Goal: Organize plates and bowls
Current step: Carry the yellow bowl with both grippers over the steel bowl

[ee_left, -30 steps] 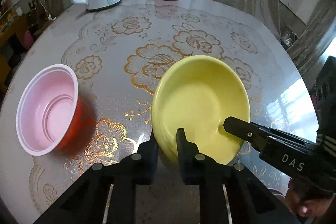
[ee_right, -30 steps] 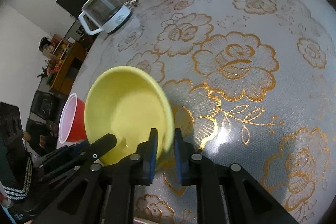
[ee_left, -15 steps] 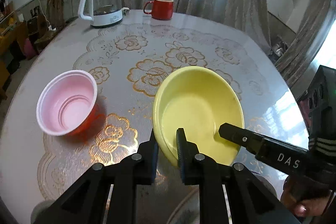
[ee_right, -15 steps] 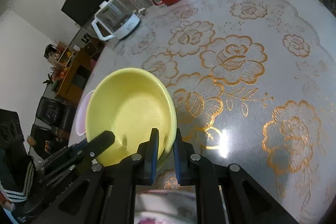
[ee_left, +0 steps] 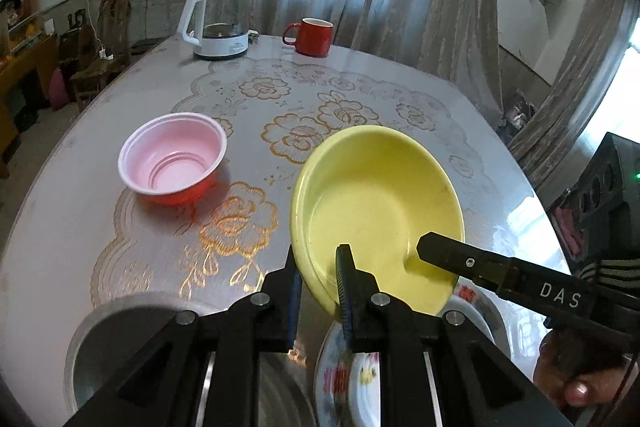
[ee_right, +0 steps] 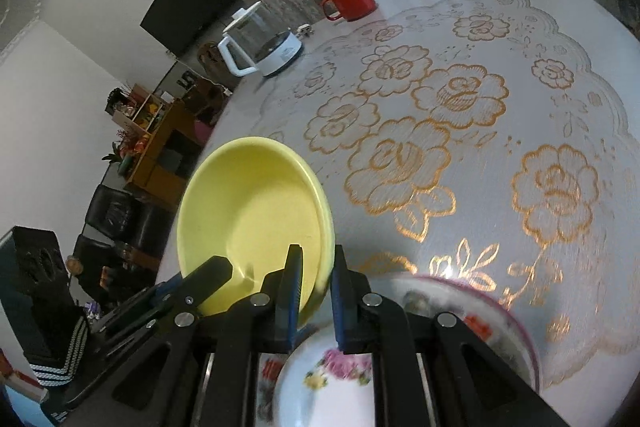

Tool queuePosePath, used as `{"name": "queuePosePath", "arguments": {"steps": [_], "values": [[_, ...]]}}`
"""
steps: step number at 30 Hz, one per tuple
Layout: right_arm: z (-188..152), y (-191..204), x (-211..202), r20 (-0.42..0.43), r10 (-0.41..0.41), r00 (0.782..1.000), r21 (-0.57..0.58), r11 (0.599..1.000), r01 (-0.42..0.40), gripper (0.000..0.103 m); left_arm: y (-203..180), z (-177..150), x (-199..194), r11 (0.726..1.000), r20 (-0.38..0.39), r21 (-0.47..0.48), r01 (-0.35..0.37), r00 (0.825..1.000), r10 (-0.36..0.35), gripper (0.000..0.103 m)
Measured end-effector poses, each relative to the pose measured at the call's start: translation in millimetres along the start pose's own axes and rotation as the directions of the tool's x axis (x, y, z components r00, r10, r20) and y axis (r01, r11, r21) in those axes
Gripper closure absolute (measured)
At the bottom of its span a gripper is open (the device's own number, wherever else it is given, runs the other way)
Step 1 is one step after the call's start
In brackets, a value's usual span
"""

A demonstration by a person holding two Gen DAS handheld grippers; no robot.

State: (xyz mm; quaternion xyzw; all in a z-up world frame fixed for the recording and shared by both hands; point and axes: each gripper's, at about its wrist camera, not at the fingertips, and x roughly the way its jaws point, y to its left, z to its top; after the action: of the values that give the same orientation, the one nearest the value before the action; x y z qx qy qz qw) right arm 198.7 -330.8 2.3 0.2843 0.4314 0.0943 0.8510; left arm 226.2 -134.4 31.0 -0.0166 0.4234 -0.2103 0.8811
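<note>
Your left gripper (ee_left: 318, 275) sits bottom centre of its view, jaws clamped tight. Your right gripper (ee_right: 315, 277) likewise, bottom centre, clamped. In the left view, lower right, your right hand (ee_left: 576, 383) wraps the other gripper's handle, striped sleeve (ee_left: 608, 269) above.

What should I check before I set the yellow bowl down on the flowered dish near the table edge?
1. Left tool grip on the yellow bowl: clamped on the near rim, ok.
2. Right tool grip: clamped on the bowl's rim as well, ok.
3. Bowl off the table: lifted and tilted, ok.
4. Flowered dish below the bowl: partly in view under both tools, nothing seen in it, ok.
5. Whether the bowl is centred over that dish: cannot tell, the tools hide much of it.
6. Pink bowl and metal basin: apart from the yellow bowl, ok.
</note>
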Motion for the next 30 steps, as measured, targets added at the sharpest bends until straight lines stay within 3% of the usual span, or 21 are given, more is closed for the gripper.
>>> {"name": "queuePosePath", "arguments": {"steps": [18,30], "values": [[-66,36,-26,0.037,0.074,0.997,-0.002,0.997,-0.074,0.091,24,-64,-68,0.999,0.101,-0.032,0.014,0.995,-0.011,0.087],[-100,50,-24,0.028,0.13,0.991,0.021,0.991,-0.13,0.091,49,-92,-91,0.997,0.123,-0.075,0.022,0.992,-0.012,0.087]]}}
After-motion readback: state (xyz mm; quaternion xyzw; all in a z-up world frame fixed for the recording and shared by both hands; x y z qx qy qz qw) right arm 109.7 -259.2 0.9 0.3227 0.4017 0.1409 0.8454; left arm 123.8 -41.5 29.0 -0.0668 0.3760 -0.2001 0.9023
